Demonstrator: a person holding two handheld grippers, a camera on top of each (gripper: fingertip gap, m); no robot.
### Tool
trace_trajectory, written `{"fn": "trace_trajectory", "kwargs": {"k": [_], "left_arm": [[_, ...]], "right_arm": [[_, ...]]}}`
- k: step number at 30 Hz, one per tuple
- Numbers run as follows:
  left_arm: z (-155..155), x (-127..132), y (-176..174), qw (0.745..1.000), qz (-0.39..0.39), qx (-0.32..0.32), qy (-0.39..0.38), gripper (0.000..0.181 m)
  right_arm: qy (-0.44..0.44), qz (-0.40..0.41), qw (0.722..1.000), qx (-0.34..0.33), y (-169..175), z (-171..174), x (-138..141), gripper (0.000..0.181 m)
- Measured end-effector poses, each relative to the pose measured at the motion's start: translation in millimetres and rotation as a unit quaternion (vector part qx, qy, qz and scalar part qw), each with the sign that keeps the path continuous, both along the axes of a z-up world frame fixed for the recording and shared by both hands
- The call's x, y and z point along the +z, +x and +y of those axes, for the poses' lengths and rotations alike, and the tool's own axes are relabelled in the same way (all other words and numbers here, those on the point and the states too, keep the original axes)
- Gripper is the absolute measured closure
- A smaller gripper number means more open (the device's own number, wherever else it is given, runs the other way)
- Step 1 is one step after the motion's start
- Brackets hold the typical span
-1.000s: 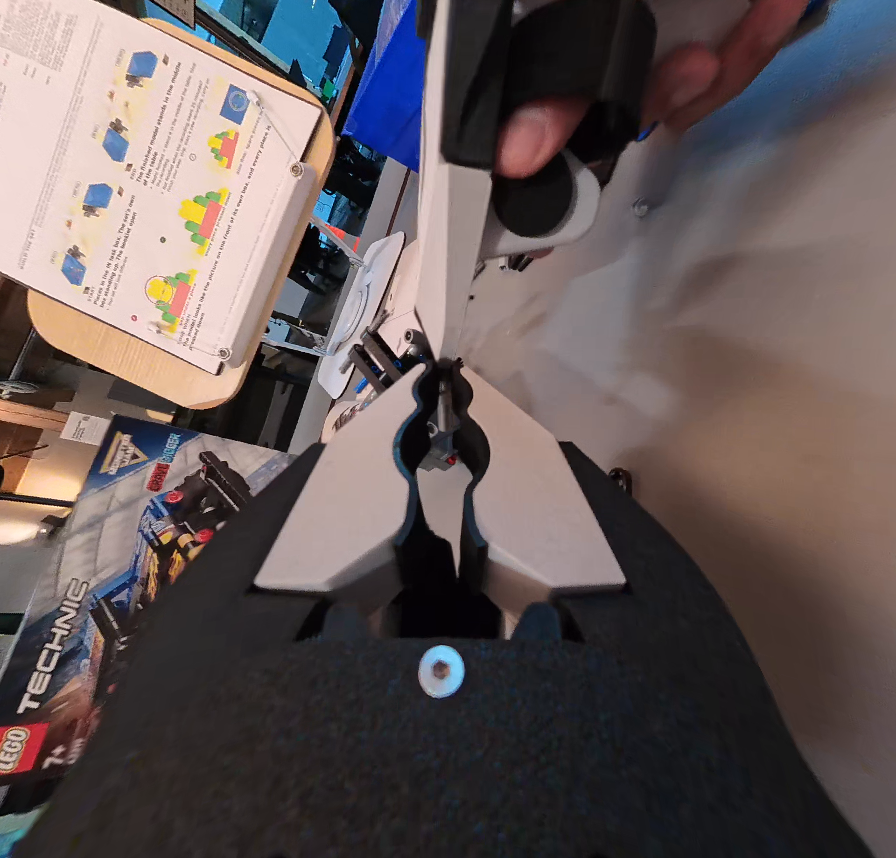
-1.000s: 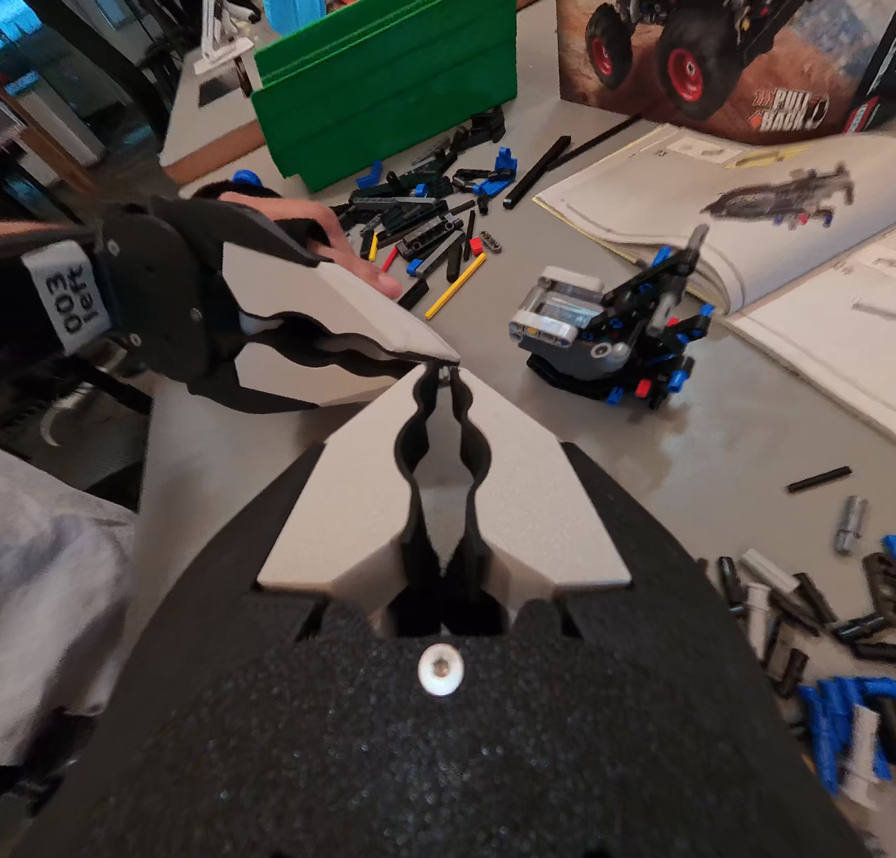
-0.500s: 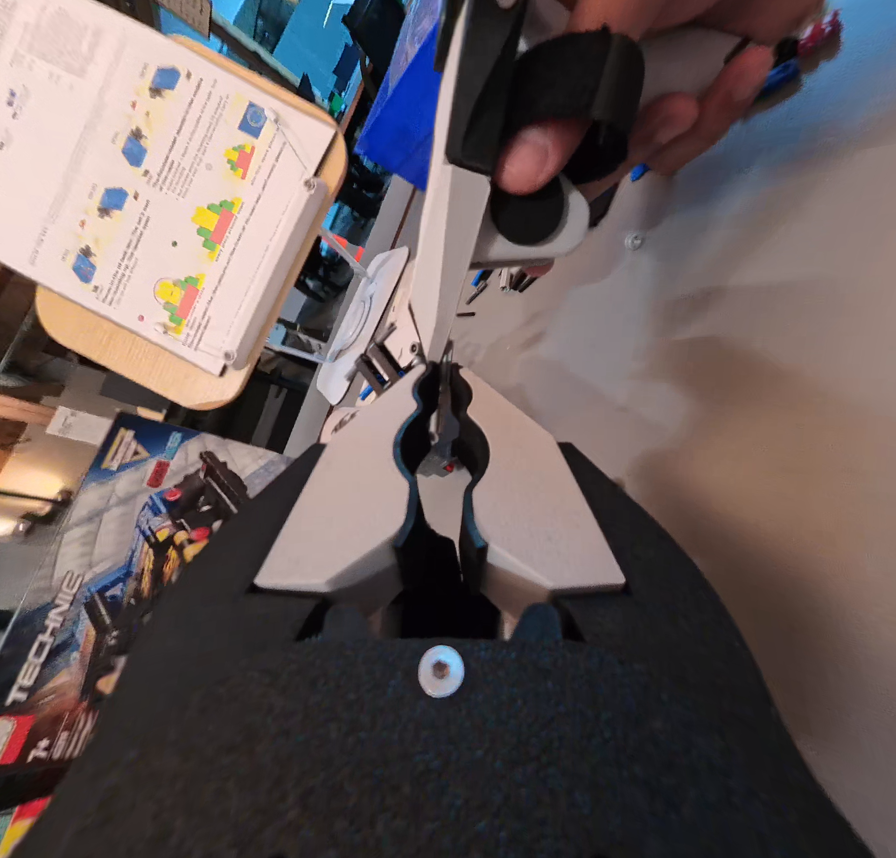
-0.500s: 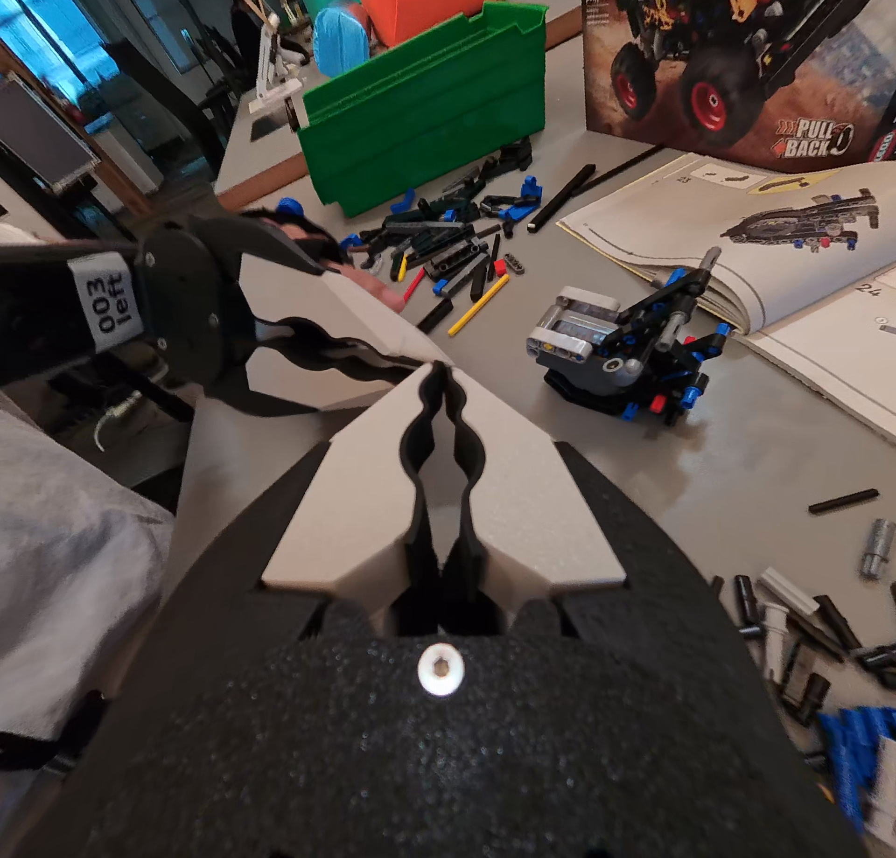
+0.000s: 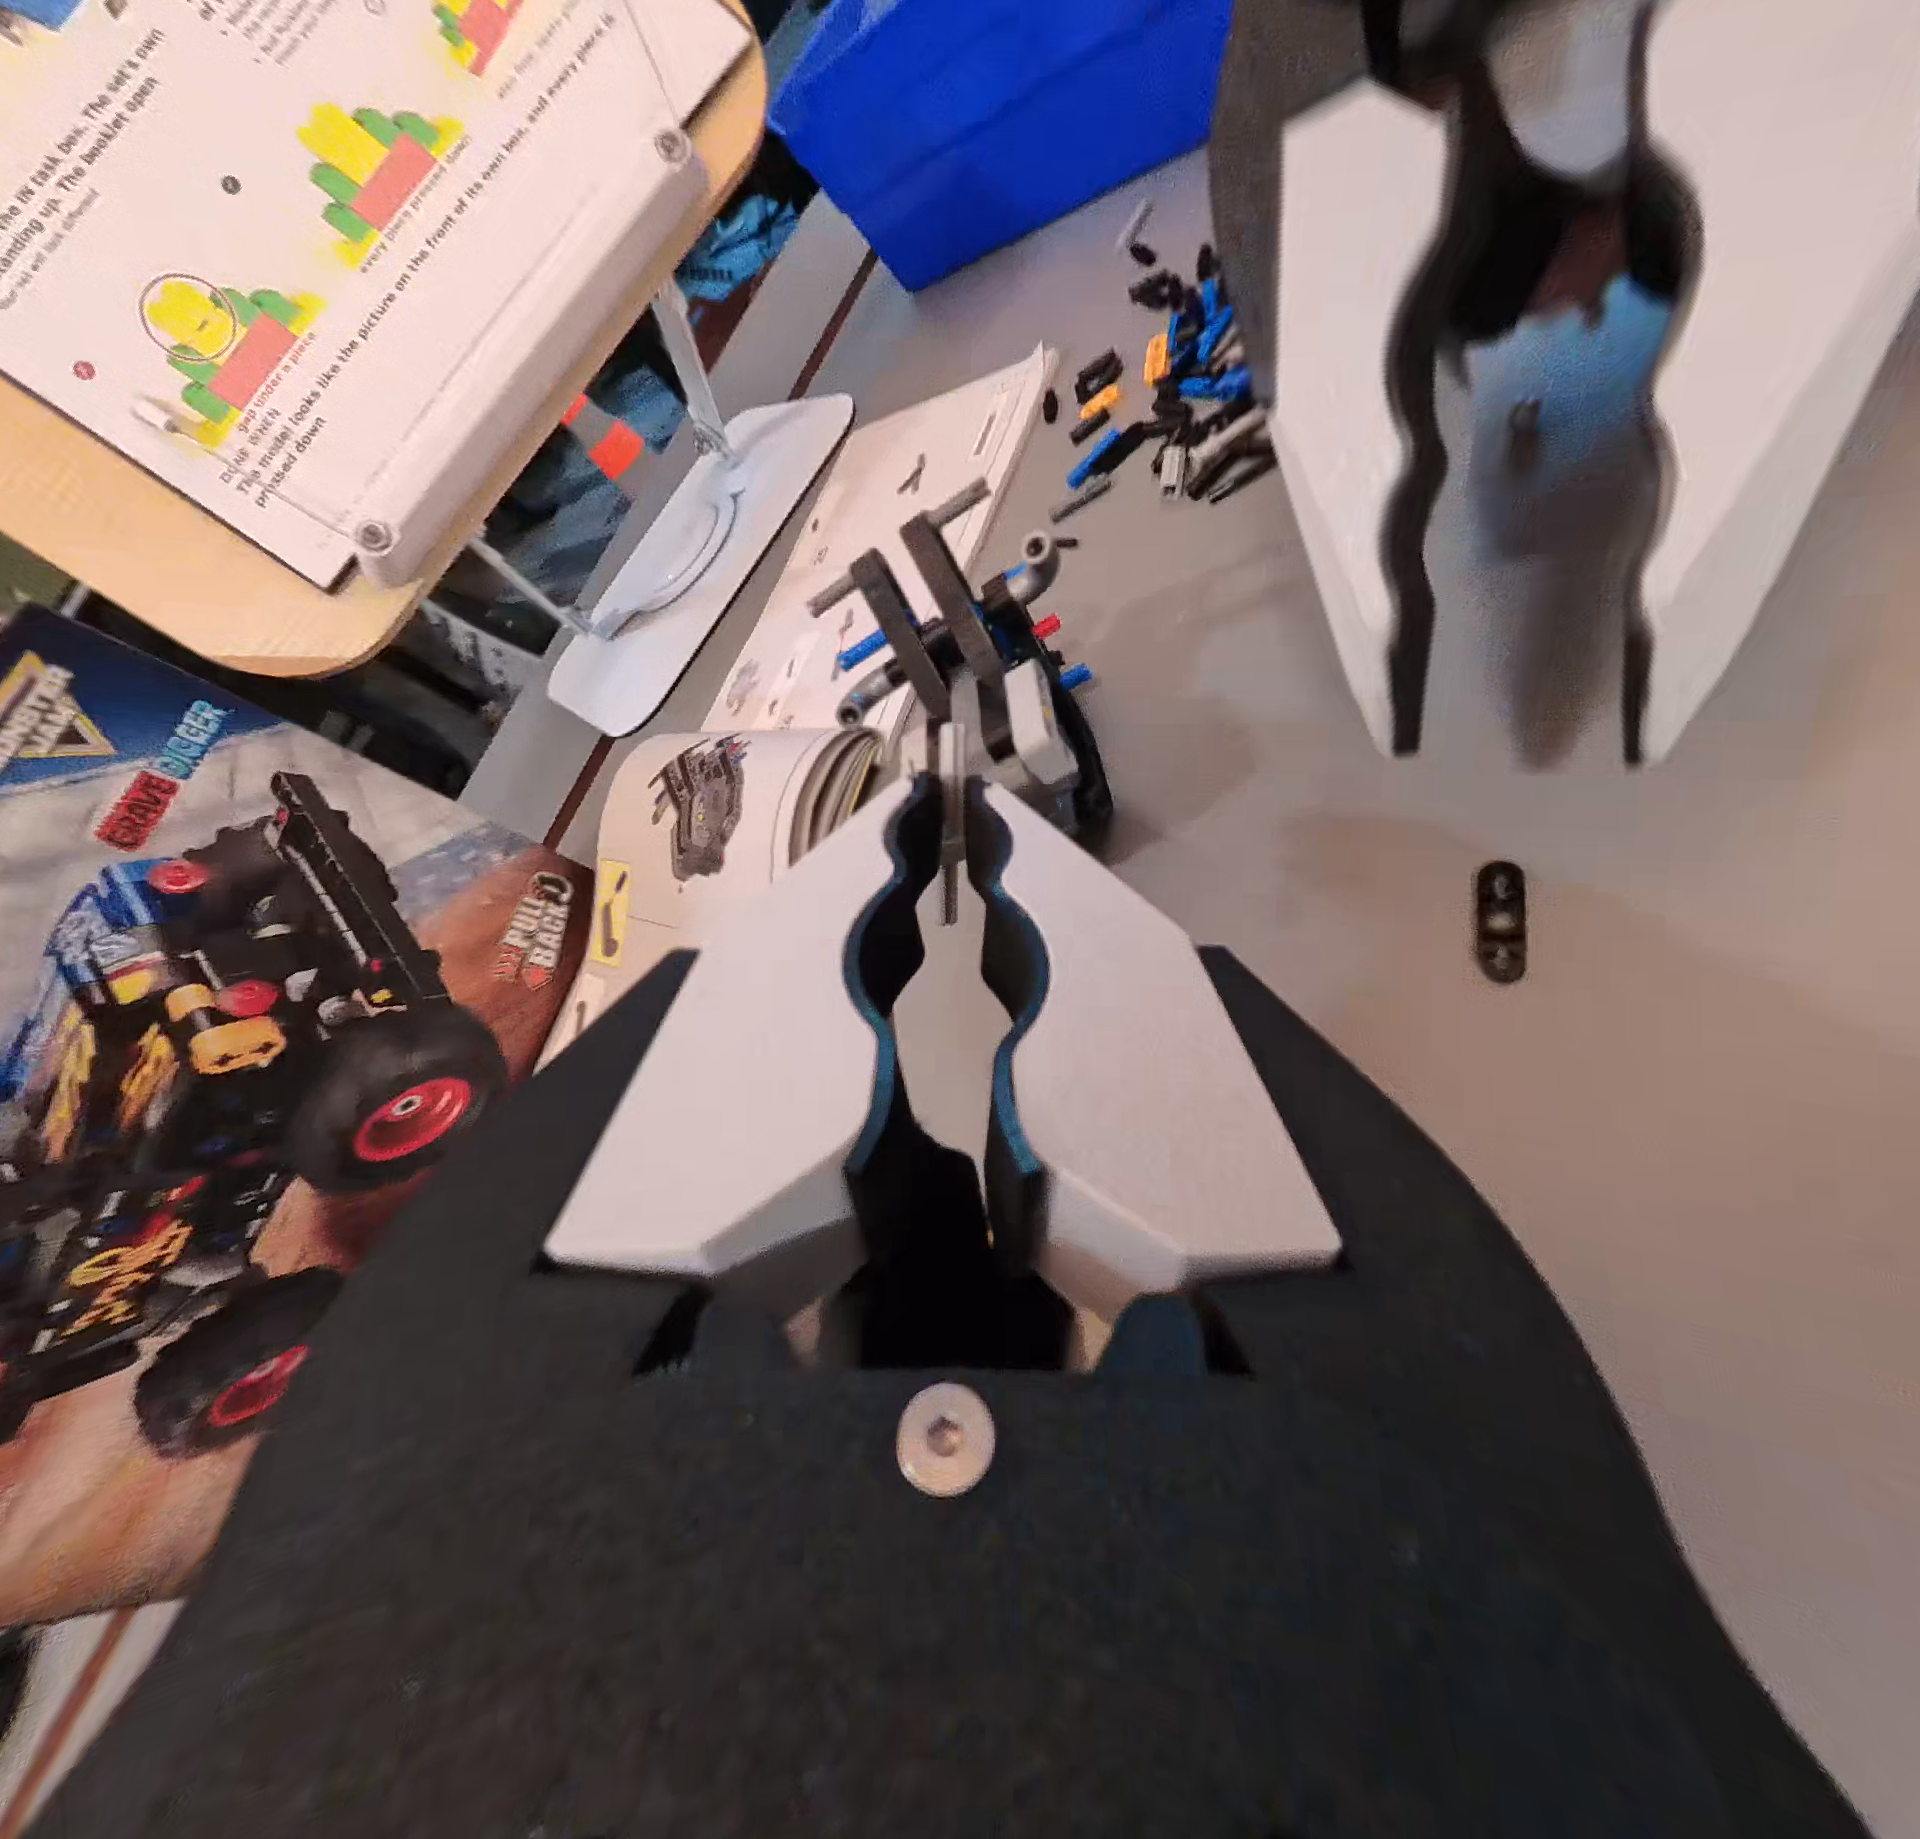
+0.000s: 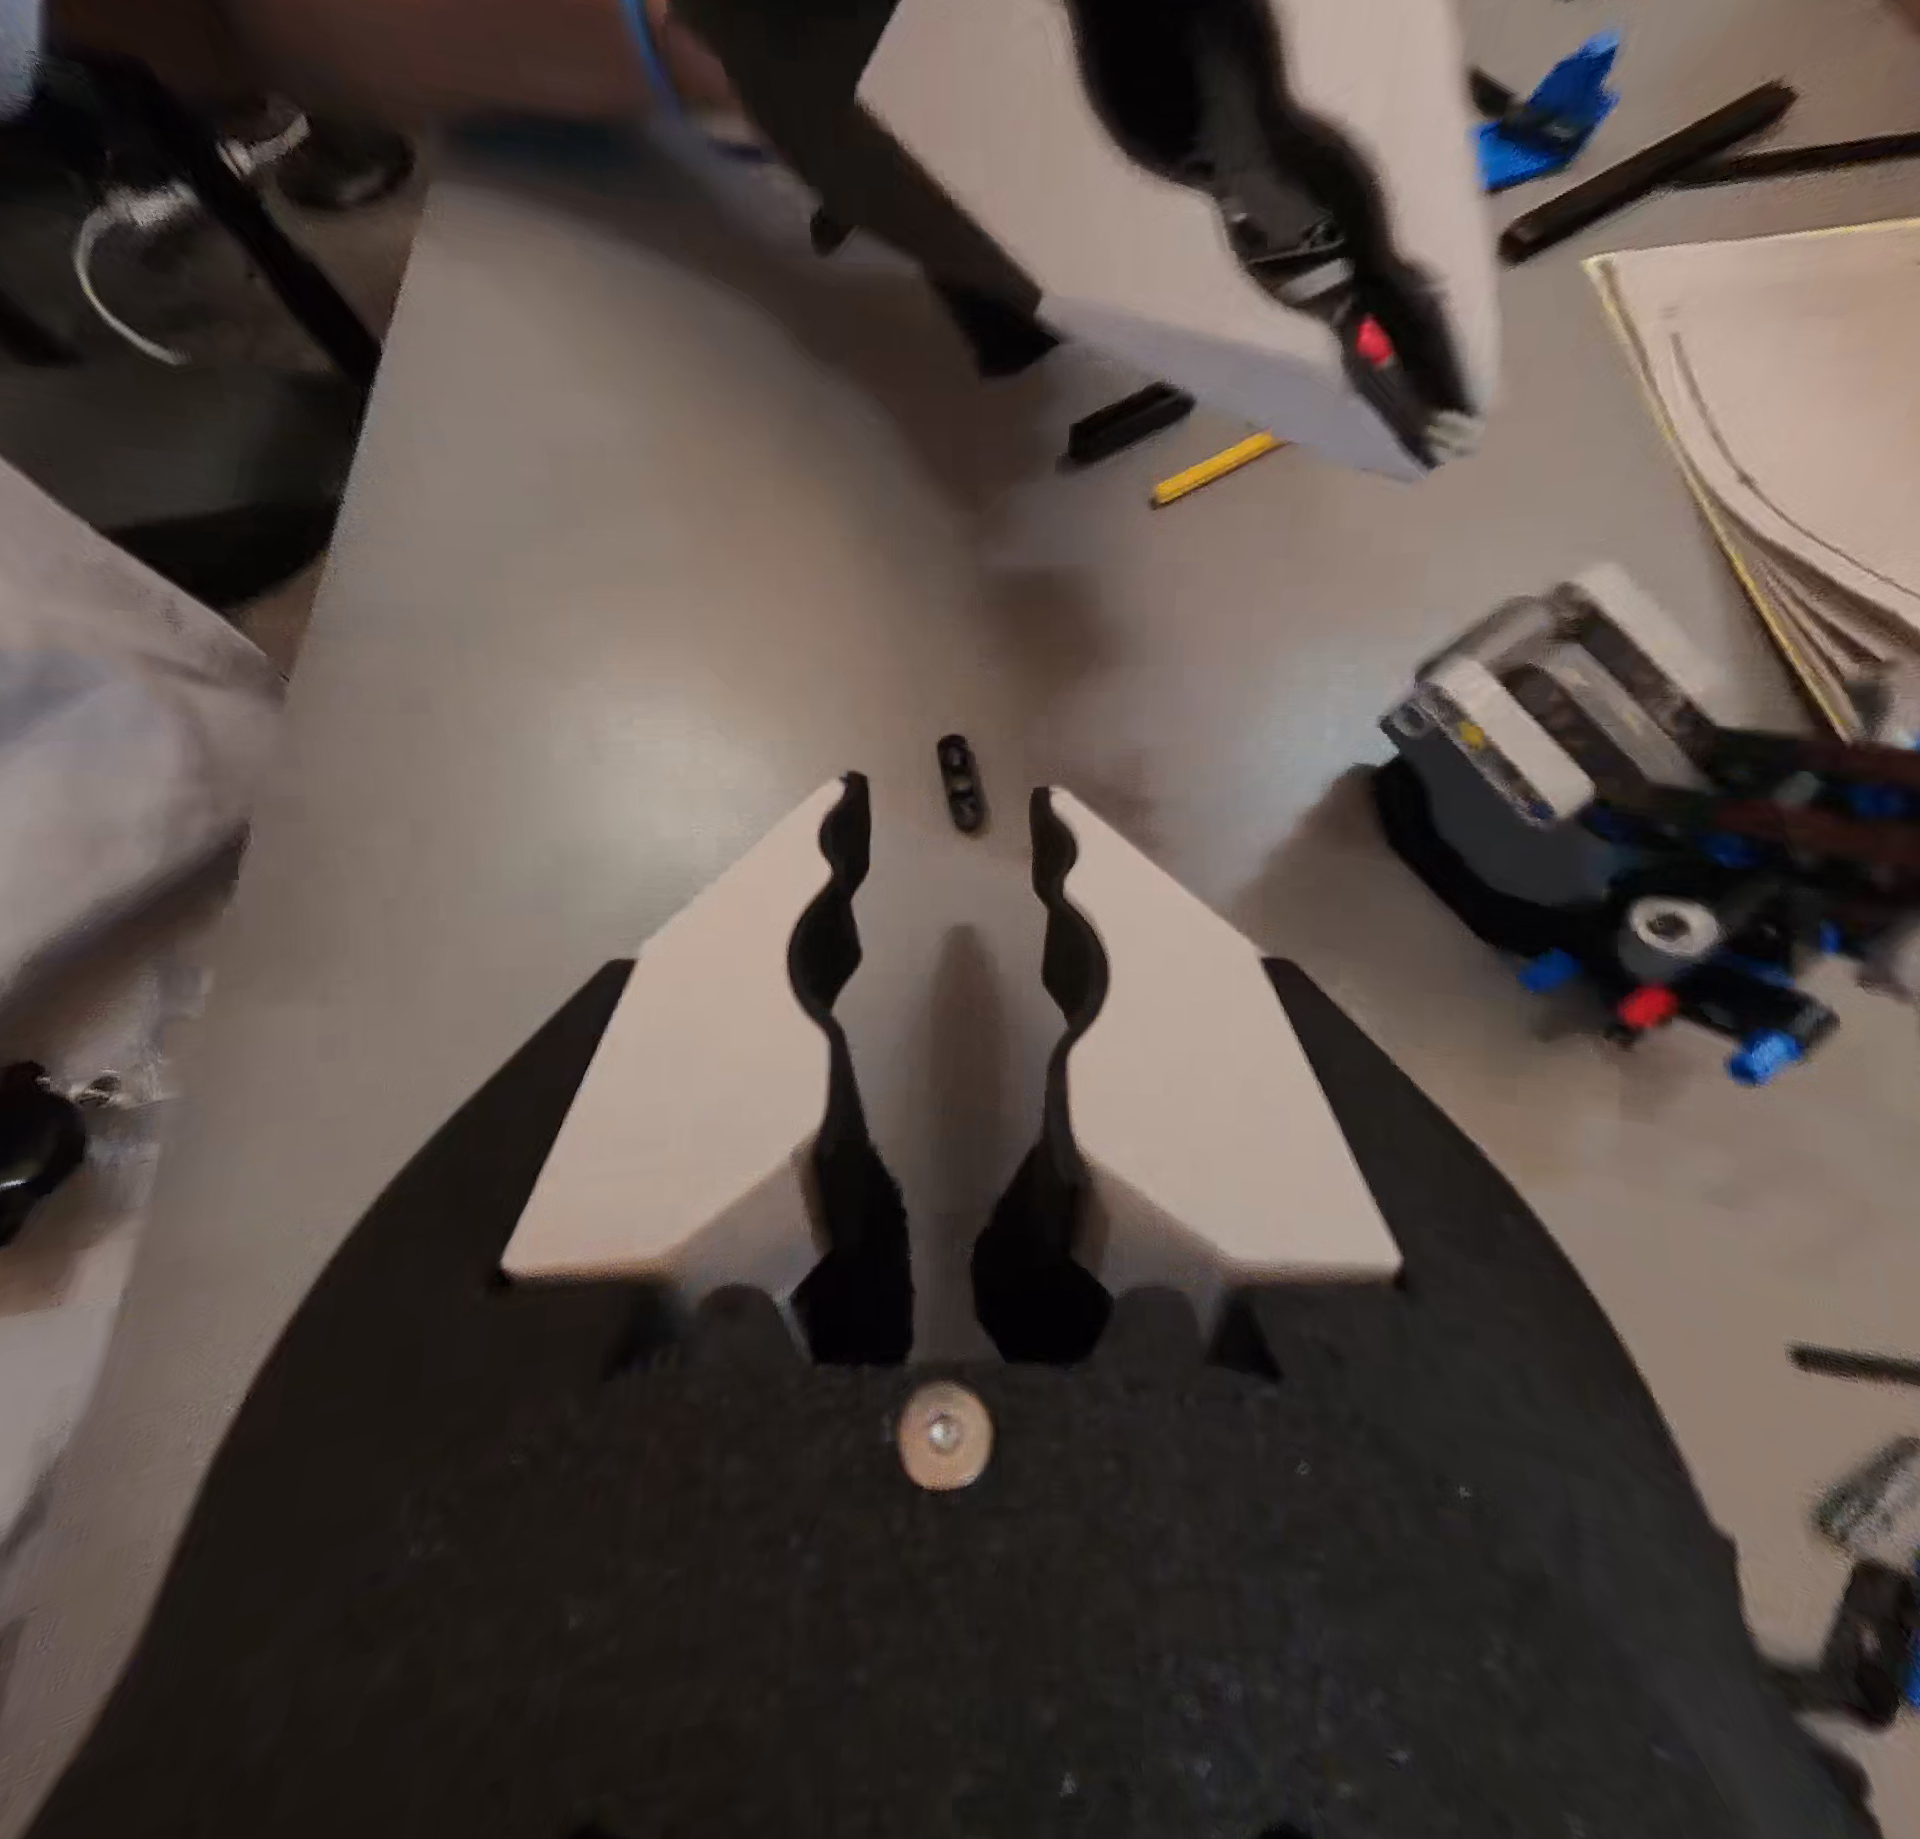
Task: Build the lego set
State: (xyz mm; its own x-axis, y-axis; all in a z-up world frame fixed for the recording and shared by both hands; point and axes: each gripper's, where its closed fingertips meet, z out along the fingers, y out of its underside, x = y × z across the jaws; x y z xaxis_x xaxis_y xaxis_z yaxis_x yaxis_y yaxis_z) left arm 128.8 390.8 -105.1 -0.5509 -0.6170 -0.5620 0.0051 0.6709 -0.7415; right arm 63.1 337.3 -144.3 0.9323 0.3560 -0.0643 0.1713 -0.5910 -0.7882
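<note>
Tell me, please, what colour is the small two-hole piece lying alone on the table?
Black small two-hole piece; the right wrist view shows it best.

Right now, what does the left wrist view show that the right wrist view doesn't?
Only the left wrist view shows the set's box, the instruction board on its stand, the blue bin and the far pile of loose pieces. Only the right wrist view shows the yellow rod and the right gripper open just short of the small black link. Both show that link, the half-built model, the booklet and the left gripper, shut on a thin grey piece.
</note>
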Motion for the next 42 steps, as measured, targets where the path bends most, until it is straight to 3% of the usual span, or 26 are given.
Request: {"fn": "trace_trajectory", "kwargs": {"k": [5,10,23,34,37,42], "left_arm": [[1.7,9.2,-7.0,0.994,0.046,-0.043,-0.087,0.179],[7.2,13.4,-4.4,0.99,0.05,-0.044,-0.127,0.179],[1.2,6.1,-8.4,0.989,0.064,-0.064,-0.119,0.178],[-8.3,1.5,-16.0,0.984,0.08,-0.098,-0.123,0.179],[-12.3,6.9,-20.2,0.973,0.1,-0.121,-0.168,0.179],[-28.8,11.2,-29.4,0.952,0.139,-0.149,-0.23,0.179]], "right_arm": [[-0.049,-0.1,0.992,0.066,-7.1,13.3,-16.5,0.16],[-0.073,-0.122,0.986,0.092,-8.5,19.9,-22.1,0.166],[-0.083,-0.093,0.989,0.079,-3.6,10.9,-29.2,0.167],[-0.058,-0.143,0.983,0.097,1.0,12.7,-31.2,0.175],[-0.005,-0.094,0.993,0.064,10.4,11.3,-10.2,0.176],[0.166,0.069,0.984,-0.01,41.4,3.2,68.7,0.176]]}}
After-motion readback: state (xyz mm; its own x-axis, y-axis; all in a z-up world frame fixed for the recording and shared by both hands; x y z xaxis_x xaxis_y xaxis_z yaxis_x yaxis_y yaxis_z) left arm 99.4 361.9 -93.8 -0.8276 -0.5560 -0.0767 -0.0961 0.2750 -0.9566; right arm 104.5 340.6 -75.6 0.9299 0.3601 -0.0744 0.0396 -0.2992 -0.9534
